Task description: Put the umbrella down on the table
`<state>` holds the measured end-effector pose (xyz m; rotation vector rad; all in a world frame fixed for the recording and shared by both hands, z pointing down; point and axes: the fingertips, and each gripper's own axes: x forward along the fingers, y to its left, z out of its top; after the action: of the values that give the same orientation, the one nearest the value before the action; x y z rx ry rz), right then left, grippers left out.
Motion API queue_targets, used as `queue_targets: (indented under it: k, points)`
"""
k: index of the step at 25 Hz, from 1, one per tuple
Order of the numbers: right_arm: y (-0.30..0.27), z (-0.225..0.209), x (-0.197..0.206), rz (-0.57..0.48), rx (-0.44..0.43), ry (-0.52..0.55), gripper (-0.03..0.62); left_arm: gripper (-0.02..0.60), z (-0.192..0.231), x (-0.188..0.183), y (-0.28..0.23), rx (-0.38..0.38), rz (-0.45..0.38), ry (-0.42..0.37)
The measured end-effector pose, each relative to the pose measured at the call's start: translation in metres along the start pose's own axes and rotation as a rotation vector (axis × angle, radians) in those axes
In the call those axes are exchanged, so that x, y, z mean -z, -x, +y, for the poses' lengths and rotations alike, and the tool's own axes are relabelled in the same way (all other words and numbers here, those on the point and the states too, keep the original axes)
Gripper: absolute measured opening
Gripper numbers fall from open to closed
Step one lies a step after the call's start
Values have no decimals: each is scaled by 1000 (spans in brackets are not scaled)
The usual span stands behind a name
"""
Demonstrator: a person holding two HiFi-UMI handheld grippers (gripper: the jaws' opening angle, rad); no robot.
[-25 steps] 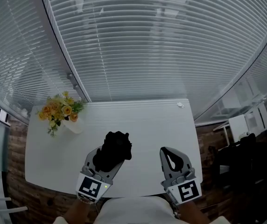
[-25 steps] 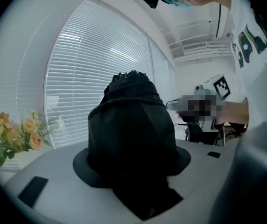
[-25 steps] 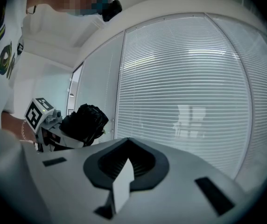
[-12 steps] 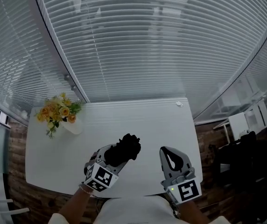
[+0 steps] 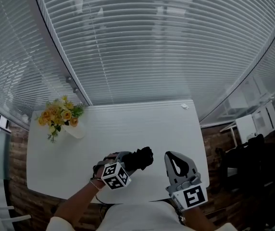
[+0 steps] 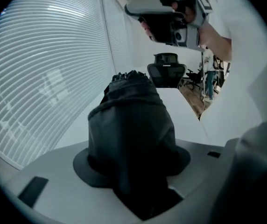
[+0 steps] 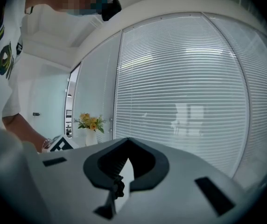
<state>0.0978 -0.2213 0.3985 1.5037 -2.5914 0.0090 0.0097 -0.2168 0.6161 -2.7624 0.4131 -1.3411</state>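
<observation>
Our left claw clamps the folded black umbrella at the counter's near edge. We judge that laying it flat and letting go remain. Our right claw is closed and empty.

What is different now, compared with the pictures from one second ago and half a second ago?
The left gripper has come lower over the table and rolled. The black umbrella, which pointed away from the person, now leans toward the right gripper. The left jaws keep their hold on the umbrella, so nothing was let go. The right gripper and the flowers stayed as they were.
</observation>
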Motion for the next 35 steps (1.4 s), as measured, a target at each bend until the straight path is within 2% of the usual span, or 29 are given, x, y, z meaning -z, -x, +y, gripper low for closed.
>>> queue_targets:
  k: [6,11,19,23,29,35]
  points:
    - [2,1,1,2,7,-5,9,251,-7,18,-34,112,89,-2]
    - [2,1,3,8,11,-10,9,252,-14,28,-50,168,136,-25]
    - [0,2,4,12,12,-16,9,253,-14,42,-65,183,186,-29]
    - [-1,1,3,12,16,-18,9,254,-22,49,-70,215,203,-14]
    - [-3,0,3,16,15,-16,9,255,-30,57,-76,234,247,-62]
    - [-6,1,3,20,9,-11,9,258,-34,66,-81,250,279,-75]
